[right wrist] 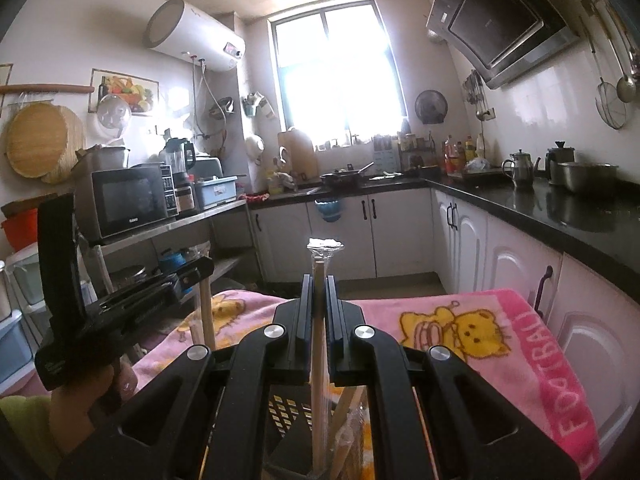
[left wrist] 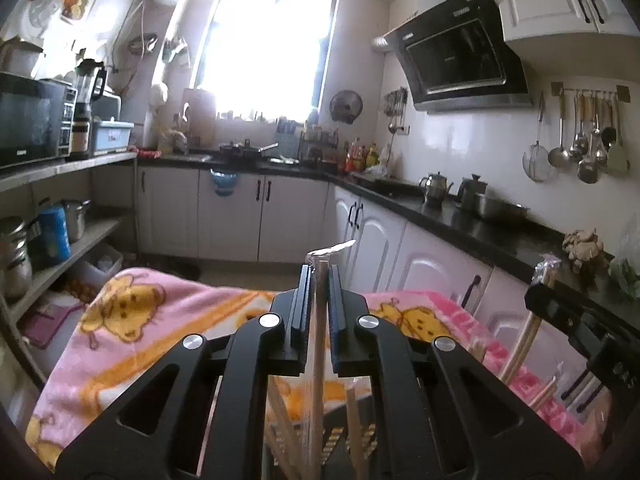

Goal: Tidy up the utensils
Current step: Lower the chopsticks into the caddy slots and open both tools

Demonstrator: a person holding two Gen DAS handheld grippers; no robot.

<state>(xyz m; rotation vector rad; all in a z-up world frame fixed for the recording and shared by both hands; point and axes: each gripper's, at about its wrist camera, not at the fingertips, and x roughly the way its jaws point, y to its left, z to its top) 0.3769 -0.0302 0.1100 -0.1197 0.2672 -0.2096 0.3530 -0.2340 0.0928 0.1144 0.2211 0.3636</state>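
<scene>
A pink blanket [right wrist: 472,312] printed with yellow cartoon bears and white "FOOTBALL" lettering lies below black grippers; pale wooden chopsticks [right wrist: 319,360], white cabinets [right wrist: 404,232], black counter [right wrist: 560,208].

left hand-held gripper [left wrist: 319,280]: jaws pinched shut on a wrapped chopstick [left wrist: 319,344], standing upright between the pads
wrapper tip: clear plastic, crinkled, sticking out above the fingertips
below the jaws: more wooden chopsticks [left wrist: 354,432] in a dark slotted holder [left wrist: 332,438], only partly visible
right hand-held gripper [left wrist: 538,300]: at the right edge, clamped on another chopstick [left wrist: 520,350], tilted
underneath: pink cartoon-bear blanket [left wrist: 152,320]
background: dark desk [left wrist: 480,224] with kettles, bright window
</scene>
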